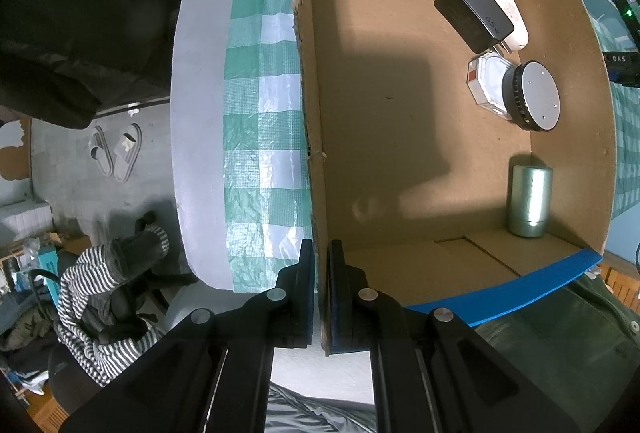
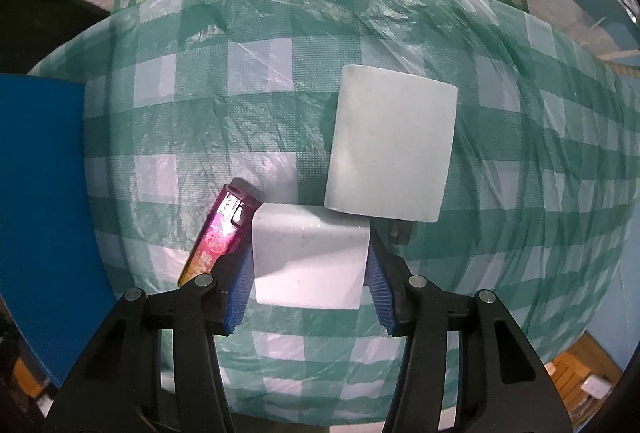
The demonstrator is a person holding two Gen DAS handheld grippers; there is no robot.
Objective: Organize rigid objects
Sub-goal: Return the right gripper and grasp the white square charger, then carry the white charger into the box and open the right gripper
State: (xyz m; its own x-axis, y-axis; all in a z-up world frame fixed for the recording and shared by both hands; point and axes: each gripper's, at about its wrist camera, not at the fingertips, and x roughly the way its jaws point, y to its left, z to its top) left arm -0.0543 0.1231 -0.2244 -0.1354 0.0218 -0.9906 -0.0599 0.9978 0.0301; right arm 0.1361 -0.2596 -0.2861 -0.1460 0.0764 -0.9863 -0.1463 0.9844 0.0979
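The green-and-white checked plastic tablecloth [image 2: 280, 105] carries the open brown cardboard box [image 1: 400, 137], whose side wall the left gripper [image 1: 320, 297] pinches tight. Inside sit a black power adapter [image 1: 472, 13], a round grey-topped black puck [image 1: 534, 95] and a pale green metal cylinder [image 1: 529, 199]. Outside, the right gripper [image 2: 310, 293] has its blue pads against a white rectangular block [image 2: 310, 257], with a shiny pink-rainbow lighter [image 2: 218, 233] just beside it.

Overhead light throws a hard shadow across the cardboard box [image 1: 400, 113] floor; glare streaks the checked plastic tablecloth [image 2: 280, 113], fisheye edges bowed and dark.
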